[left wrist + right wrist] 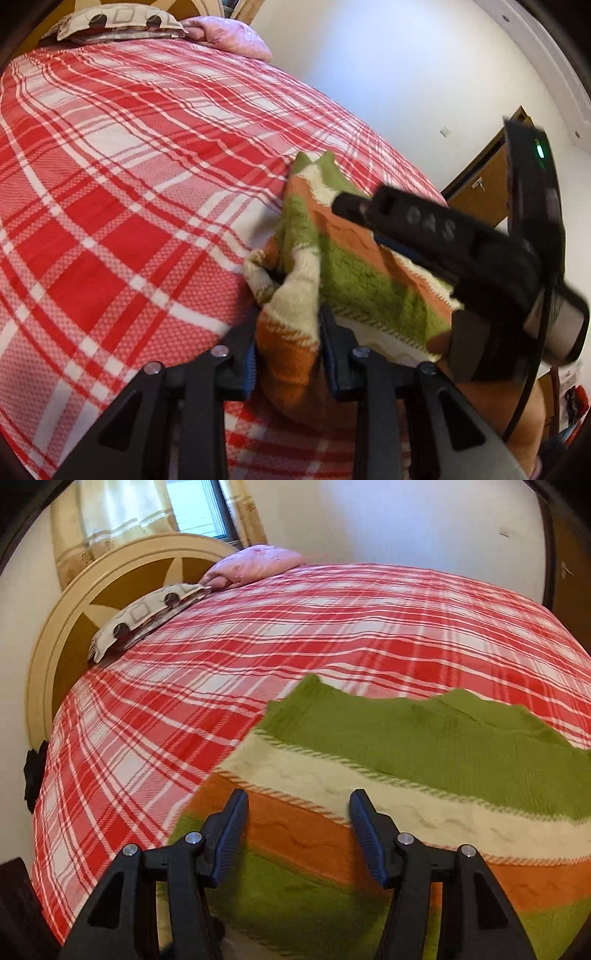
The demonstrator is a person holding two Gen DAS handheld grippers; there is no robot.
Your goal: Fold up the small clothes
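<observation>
A small knitted sweater (347, 266) with green, cream and orange stripes lies on a red and white plaid bed cover (110, 184). My left gripper (290, 314) is shut on a bunched cream and orange fold of it, lifted off the bed. My right gripper (343, 206) shows in the left wrist view, blurred, above the sweater. In the right wrist view the right gripper (298, 805) is open and empty, just above the sweater (406, 768), which lies spread flat with its green part farthest away.
Two pillows, a patterned one (147, 616) and a pink one (258, 563), lie by the cream headboard (74, 602). A white wall and a brown door (484, 184) stand past the bed's far edge. A window with curtains (199, 506) is behind the headboard.
</observation>
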